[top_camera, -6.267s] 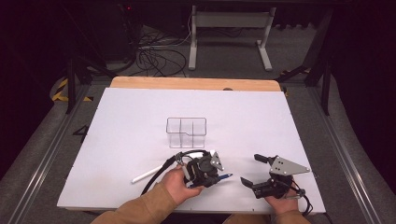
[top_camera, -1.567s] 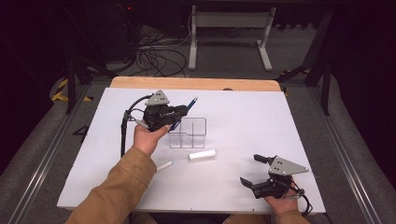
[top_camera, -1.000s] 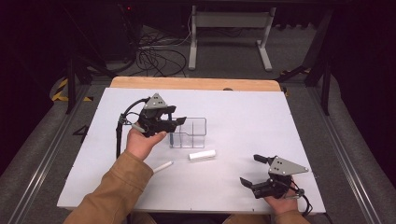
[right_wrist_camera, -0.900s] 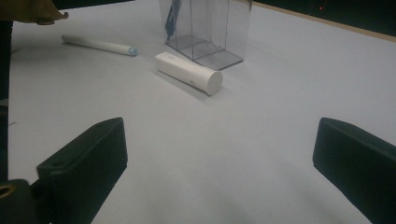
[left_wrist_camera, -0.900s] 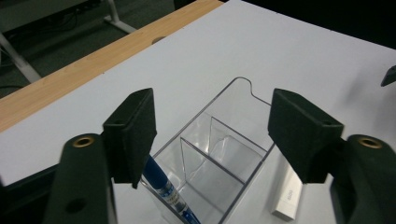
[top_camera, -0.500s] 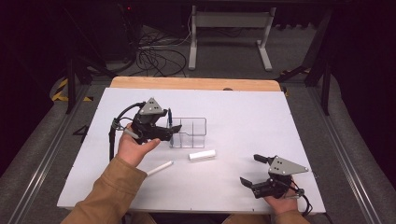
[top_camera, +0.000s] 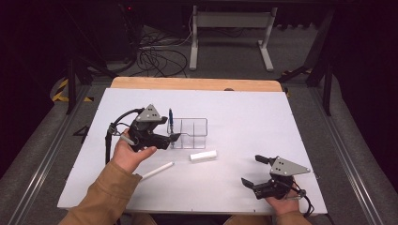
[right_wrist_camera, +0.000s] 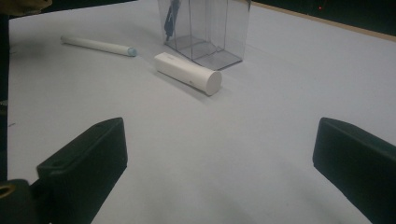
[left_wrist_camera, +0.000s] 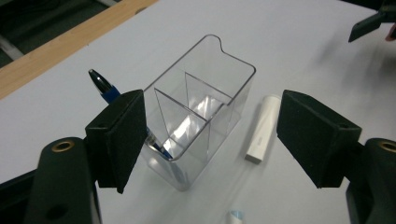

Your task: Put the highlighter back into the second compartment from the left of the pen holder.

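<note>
Seen from the high view, the left gripper [top_camera: 174,137] sits just beside the clear plastic divided organiser box [top_camera: 195,133], jaws spread and empty, while a blue ballpoint pen [top_camera: 171,120] stands upright in the box's left end compartment. A short white cylinder with a flat cap [top_camera: 203,156] and a thin white pen with a pale blue tip [top_camera: 157,170] lie on the white table sheet [top_camera: 244,112] near the box. The right gripper [top_camera: 251,170] rests well apart, jaws wide and empty.

The left gripper view has the box [left_wrist_camera: 201,100] between the open pads, the blue pen [left_wrist_camera: 103,86] leaning in its near-left cell.

From the right gripper view, the white cylinder [right_wrist_camera: 187,73] lies just before the box [right_wrist_camera: 205,25].

Backing away is best done straight and level, pads kept wide, so nothing nudges the light box.
</note>
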The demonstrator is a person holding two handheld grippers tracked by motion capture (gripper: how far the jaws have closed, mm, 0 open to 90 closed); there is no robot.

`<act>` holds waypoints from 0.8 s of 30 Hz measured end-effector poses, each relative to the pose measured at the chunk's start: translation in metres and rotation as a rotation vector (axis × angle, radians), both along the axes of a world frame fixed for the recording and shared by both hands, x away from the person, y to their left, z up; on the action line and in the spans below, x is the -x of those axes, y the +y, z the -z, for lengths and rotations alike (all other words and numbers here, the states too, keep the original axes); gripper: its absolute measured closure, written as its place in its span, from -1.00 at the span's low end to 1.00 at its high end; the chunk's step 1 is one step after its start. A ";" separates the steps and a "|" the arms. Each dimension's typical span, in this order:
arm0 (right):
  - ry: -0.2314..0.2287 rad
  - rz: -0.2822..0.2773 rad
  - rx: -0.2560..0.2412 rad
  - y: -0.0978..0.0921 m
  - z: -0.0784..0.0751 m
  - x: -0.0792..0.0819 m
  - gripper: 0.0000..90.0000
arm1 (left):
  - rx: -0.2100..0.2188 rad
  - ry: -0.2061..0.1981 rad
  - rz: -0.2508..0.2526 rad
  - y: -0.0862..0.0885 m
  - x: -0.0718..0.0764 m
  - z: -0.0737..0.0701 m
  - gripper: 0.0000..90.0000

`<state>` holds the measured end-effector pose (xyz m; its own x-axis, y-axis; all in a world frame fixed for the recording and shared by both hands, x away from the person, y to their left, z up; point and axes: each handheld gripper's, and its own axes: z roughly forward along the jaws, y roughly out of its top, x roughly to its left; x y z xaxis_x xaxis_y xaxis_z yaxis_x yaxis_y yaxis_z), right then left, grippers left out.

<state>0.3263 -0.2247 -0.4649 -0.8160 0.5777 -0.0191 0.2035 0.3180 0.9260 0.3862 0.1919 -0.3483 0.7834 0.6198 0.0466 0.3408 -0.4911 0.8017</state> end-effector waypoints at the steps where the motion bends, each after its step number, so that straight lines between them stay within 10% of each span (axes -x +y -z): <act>1: 0.001 0.000 0.000 0.000 0.000 0.000 -0.92 | -0.004 0.000 0.003 0.001 0.001 0.000 -0.44; 24: 0.000 -0.005 0.003 0.000 0.000 0.001 -0.92 | -0.085 0.056 0.003 0.007 0.011 0.009 -0.34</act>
